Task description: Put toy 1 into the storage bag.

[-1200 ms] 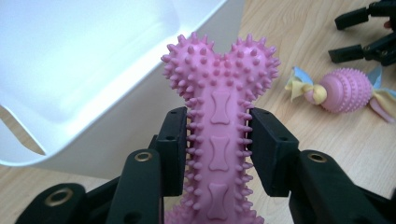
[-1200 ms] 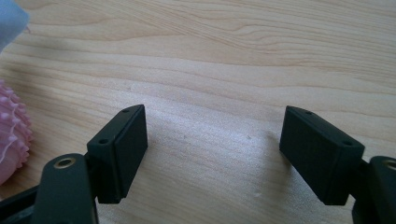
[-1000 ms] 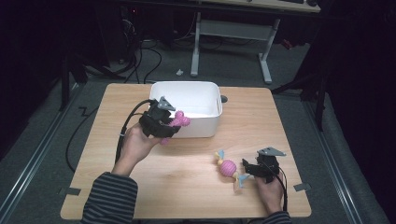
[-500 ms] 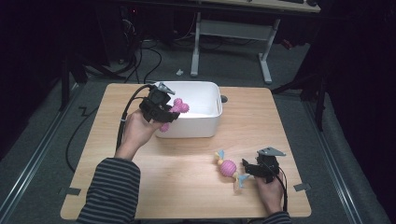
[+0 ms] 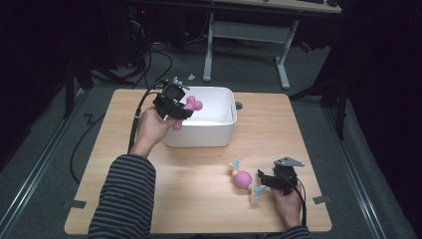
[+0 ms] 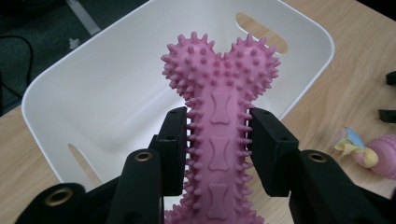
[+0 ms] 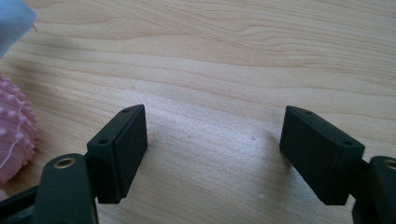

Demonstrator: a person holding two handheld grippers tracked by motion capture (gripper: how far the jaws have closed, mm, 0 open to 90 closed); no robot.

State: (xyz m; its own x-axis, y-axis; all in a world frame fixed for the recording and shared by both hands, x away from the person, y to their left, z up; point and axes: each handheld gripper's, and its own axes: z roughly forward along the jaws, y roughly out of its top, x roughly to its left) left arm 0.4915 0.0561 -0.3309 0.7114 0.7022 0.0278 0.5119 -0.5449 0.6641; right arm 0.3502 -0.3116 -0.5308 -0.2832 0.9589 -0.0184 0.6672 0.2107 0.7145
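Now white bin bare inside; left gripper fingers pinching pink bone toy above it; right gripper fingers spread.

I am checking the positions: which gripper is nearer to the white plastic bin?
Left. The left gripper holds the pink spiked bone toy over the white plastic bin; the right gripper rests far away, open.

In the left gripper view, the bottom end of the pink bone toy runs off the lower edge, and the black tongs cover parts of its sides. The far wall of the white bin is cut by the top edge. At the right edge, the pink ball toy is cut off. In the right gripper view, that ball toy peeks in at the left edge, with a blurry blue bit in the top corner.
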